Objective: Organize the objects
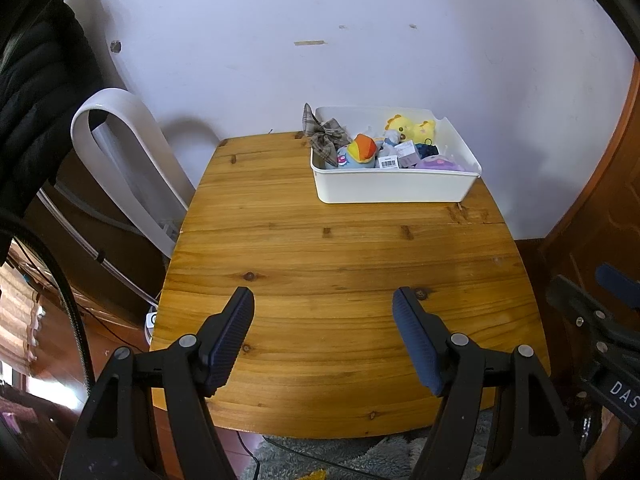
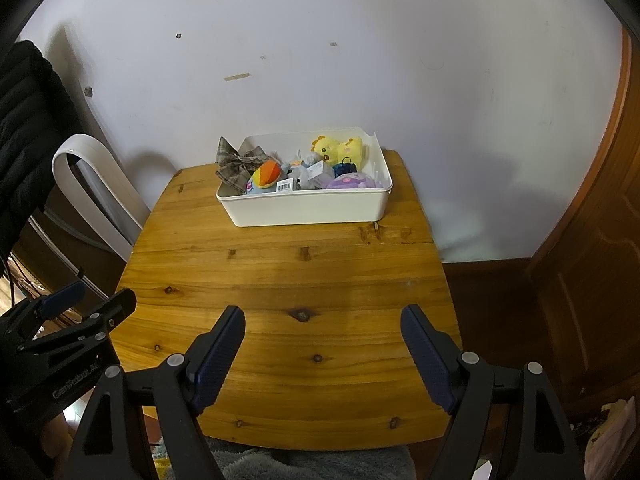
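A white plastic bin (image 1: 394, 190) (image 2: 308, 208) stands at the far side of the wooden table (image 1: 320, 280) (image 2: 288, 280), against the wall. Inside lie several small things: a yellow plush toy (image 1: 412, 128) (image 2: 340, 150), an orange and blue plush (image 1: 360, 152) (image 2: 266, 176), a purple plush (image 1: 436, 165) (image 2: 352, 181) and tagged packets. A grey plaid bow (image 1: 324, 134) (image 2: 236, 166) hangs over the bin's left rim. My left gripper (image 1: 323, 300) is open over the near part of the table, holding nothing. My right gripper (image 2: 323, 318) is open too, empty, well short of the bin.
A white curved appliance (image 1: 120, 160) (image 2: 96, 192) stands left of the table, with a black padded jacket (image 1: 36, 100) (image 2: 28, 128) beyond it. A brown wooden door (image 2: 592, 280) lies to the right. A grey shaggy rug (image 2: 312, 462) covers the floor below the table's near edge.
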A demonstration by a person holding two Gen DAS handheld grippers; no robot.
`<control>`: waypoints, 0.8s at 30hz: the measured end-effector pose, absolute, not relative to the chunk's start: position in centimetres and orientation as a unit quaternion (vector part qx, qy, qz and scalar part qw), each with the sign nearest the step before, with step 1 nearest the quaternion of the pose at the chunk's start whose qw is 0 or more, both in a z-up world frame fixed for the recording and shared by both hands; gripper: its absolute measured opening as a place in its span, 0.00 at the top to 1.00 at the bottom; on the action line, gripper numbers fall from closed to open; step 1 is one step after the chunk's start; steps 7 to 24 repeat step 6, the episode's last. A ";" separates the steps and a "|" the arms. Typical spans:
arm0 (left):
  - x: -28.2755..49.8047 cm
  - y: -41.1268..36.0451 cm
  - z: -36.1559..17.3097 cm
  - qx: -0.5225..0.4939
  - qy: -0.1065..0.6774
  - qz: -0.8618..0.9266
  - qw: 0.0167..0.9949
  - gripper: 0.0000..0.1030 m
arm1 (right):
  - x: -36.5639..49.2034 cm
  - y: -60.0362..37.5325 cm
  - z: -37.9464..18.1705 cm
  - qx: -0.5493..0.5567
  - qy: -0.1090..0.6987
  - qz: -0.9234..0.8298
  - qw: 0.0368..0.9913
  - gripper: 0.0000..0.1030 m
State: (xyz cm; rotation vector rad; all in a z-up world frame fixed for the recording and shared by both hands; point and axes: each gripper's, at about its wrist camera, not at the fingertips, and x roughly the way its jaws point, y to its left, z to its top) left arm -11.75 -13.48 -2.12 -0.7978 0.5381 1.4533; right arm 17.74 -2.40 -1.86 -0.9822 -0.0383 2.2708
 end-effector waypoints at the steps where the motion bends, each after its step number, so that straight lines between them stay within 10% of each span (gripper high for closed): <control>1: -11.7 -13.4 -2.1 -0.350 0.237 0.638 0.644 0.27 | 17.7 -2.3 -1.9 -0.376 -0.013 0.867 0.327 0.21; 24: -11.6 -13.1 -2.2 -0.353 0.241 0.635 0.643 0.27 | 17.8 -2.0 -1.9 -0.378 -0.010 0.866 0.327 0.22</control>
